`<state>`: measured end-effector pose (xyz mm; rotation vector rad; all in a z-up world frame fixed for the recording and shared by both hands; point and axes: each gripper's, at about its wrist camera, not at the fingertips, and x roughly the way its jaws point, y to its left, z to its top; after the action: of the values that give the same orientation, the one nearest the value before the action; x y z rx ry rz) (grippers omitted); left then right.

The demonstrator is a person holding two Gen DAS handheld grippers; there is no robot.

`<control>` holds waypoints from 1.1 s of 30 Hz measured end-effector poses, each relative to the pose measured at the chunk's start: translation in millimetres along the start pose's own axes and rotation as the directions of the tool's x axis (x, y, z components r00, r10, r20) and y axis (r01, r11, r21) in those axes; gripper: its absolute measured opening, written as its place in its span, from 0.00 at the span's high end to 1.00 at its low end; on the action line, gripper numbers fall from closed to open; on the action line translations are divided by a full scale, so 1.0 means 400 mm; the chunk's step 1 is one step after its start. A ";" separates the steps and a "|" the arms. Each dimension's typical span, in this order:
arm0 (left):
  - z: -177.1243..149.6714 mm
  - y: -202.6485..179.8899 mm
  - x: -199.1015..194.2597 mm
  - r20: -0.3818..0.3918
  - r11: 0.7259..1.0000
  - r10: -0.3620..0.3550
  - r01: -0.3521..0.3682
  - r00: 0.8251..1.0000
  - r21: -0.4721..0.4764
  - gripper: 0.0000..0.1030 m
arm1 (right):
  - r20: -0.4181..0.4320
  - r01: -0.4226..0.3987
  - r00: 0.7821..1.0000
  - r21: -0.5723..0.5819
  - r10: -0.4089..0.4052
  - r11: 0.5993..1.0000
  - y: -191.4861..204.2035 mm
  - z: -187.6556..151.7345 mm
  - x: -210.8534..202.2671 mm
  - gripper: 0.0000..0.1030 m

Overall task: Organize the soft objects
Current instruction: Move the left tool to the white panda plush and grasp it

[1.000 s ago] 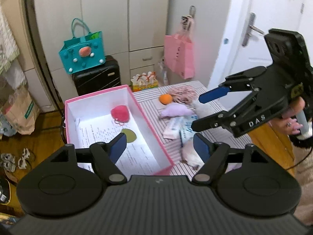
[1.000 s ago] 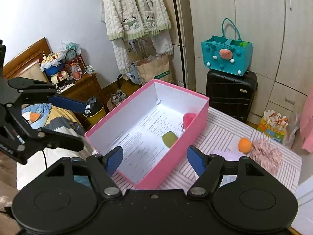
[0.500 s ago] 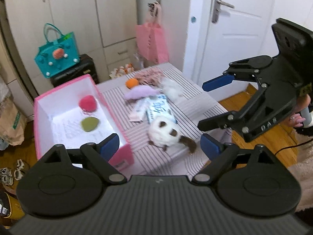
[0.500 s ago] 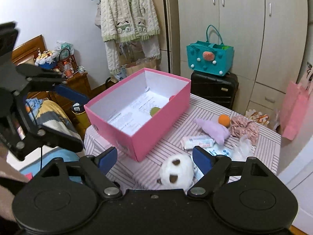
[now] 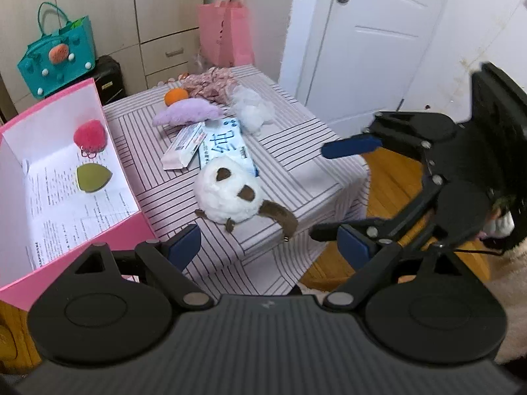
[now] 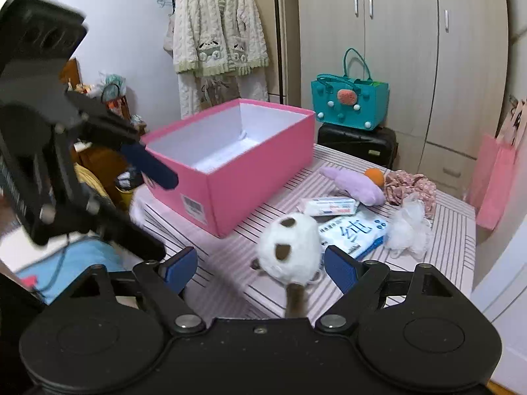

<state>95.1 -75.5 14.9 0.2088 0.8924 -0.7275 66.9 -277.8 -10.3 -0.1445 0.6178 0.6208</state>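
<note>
A white plush toy (image 5: pixel 227 191) with brown patches lies near the striped table's (image 5: pixel 296 164) front edge, its brown tail toward the edge. My left gripper (image 5: pixel 268 247) hovers open just short of it, with nothing between the pads. My right gripper (image 6: pixel 260 268) is open too; the plush toy (image 6: pixel 290 247) sits just ahead of its fingers, untouched. The right gripper (image 5: pixel 339 187) hangs off the table's right corner. Behind lie a purple plush (image 5: pixel 187 113), an orange ball (image 5: pixel 175 96), a white mesh puff (image 5: pixel 253 108) and floral cloth (image 5: pixel 210 84).
An open pink box (image 5: pixel 125 227) on the table's left holds a pink pompom (image 5: pixel 90 135) and a green sponge (image 5: pixel 92 177). A tissue pack (image 5: pixel 227 144) and a small carton (image 5: pixel 184 146) lie mid-table. A white door, a pink bag and a teal bag stand behind.
Both grippers have sunk and swung from over the pink box toward the white plush toy, which now looms larger. Both pairs of jaws stand wider than a second ago.
</note>
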 end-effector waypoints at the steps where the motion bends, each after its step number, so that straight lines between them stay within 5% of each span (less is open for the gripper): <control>1: 0.001 0.006 0.011 0.010 1.000 0.004 -0.004 1.000 -0.008 0.13 | 0.002 0.008 1.000 -0.009 -0.008 1.000 0.001 -0.011 0.004 0.15; 12: 0.010 0.056 0.131 0.131 0.995 0.075 -0.066 0.989 -0.070 0.15 | 0.051 0.062 0.997 -0.098 -0.058 0.993 -0.020 -0.082 0.104 0.15; 17: 0.021 0.066 0.172 0.168 0.992 0.082 -0.064 0.982 -0.107 0.15 | 0.042 0.022 0.999 -0.074 -0.019 0.997 -0.039 -0.096 0.145 0.15; 22: 0.012 0.033 0.192 0.208 0.987 0.155 -0.141 0.966 -0.081 0.17 | 0.029 -0.011 1.000 0.000 0.011 1.000 -0.063 -0.109 0.183 0.18; 25: 0.008 0.010 0.195 0.234 0.992 0.121 -0.110 0.965 -0.061 0.17 | 0.024 -0.011 1.000 0.025 0.010 1.000 -0.074 -0.115 0.204 0.18; 28: 0.001 -0.010 0.216 0.259 0.983 0.181 -0.174 0.949 -0.049 0.17 | 0.023 -0.025 0.999 0.041 0.024 0.999 -0.085 -0.125 0.221 0.19; 33: 0.001 0.020 0.279 0.197 0.982 0.170 -0.149 0.965 -0.120 0.22 | 0.057 -0.006 0.998 -0.009 0.006 1.000 -0.067 -0.138 0.231 0.22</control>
<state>146.5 -124.3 -71.9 0.1083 0.7036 -0.5398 114.3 -270.0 -110.4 -0.1326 0.5603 0.6315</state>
